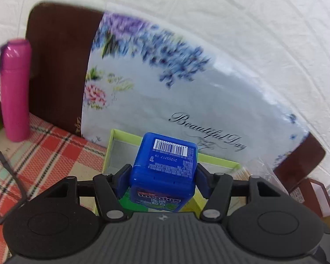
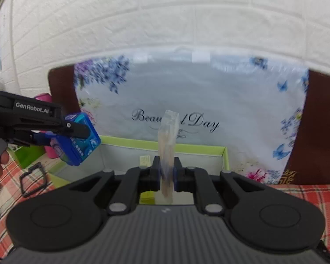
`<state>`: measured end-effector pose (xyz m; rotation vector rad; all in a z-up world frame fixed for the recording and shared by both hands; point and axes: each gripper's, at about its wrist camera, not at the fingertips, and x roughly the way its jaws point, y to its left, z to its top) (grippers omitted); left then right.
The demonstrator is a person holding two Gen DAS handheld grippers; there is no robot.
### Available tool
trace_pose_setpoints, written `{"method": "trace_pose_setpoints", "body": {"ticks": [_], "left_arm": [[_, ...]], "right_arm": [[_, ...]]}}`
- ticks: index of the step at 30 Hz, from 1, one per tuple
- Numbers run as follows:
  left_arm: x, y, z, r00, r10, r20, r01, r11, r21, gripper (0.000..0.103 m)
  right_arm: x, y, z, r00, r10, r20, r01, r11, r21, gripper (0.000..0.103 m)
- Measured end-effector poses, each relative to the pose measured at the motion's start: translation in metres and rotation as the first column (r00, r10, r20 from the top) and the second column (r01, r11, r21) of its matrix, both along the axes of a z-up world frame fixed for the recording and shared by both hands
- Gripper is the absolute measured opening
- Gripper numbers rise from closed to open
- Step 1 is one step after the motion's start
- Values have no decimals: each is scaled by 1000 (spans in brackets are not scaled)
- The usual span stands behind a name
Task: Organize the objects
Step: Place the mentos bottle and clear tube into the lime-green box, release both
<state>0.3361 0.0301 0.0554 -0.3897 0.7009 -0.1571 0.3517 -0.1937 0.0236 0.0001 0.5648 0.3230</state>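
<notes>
My left gripper (image 1: pixel 162 176) is shut on a blue Mentos box (image 1: pixel 165 167), barcode end pointing away, held above a green-rimmed open box (image 1: pixel 112 145). In the right wrist view the left gripper (image 2: pixel 77 136) and its Mentos box (image 2: pixel 79 140) hang over the left end of the green-rimmed box (image 2: pixel 187 147). My right gripper (image 2: pixel 167 171) is shut on a thin clear plastic packet (image 2: pixel 168 136), held upright over the same box.
A floral "Beautiful Day" bag (image 1: pixel 165 88) leans on a dark brown board (image 1: pixel 59 66) against the white brick wall. A pink bottle (image 1: pixel 15 88) stands at the left on the plaid cloth (image 1: pixel 55 154). A black wire frame (image 2: pixel 33 182) lies at the left.
</notes>
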Motion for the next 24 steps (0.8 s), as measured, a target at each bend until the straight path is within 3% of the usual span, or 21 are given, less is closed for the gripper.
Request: {"method": "trace_pose_setpoints", "body": {"ticks": [5,6,7,9,10,12,14,16,18,20,24], "left_arm": [[28,1,-27,999,-1,-49,1,1000,3,63],[31,1,-30,999,-6,-53,7,1000,2,64],[33,1,-34,998,-14,-57,14,1000,-2,74],[33,1,-36,999,-29,-30,29,1000,3,82],[34,-1,-36,999,-33,-8,33,999,16,85],[31,-5,-33,999,-33,-5,33,999,40,88],[28,-5,-28,999,-28,-15,29,998,51,88],[15,-1,-19,999,-32,9,32,999,26,88],[-2,3,-6,999,-14,40,13,1000,13,88],[-22,4,6,999,12,49,-14,999,33,88],[-70,6,25,996,11,89,-19,995,97,88]], "right_arm": [[33,6,-34,996,1,-85,-4,999,-43,10],[36,7,-40,995,2,-98,-7,999,-51,11],[38,7,-44,995,3,-104,-9,999,-52,13],[39,6,-48,995,0,-100,-5,999,-47,33],[38,6,-48,996,7,-88,-11,999,-43,37],[34,9,-44,998,8,-67,-12,998,-54,54],[27,12,-37,999,-6,-36,3,996,-88,64],[15,10,-23,1000,-18,8,18,995,-101,67],[-3,4,-5,997,-34,67,40,995,-94,77],[-28,0,11,990,-45,131,58,994,-95,93],[-87,-9,38,966,-66,250,91,992,-91,103]]}}
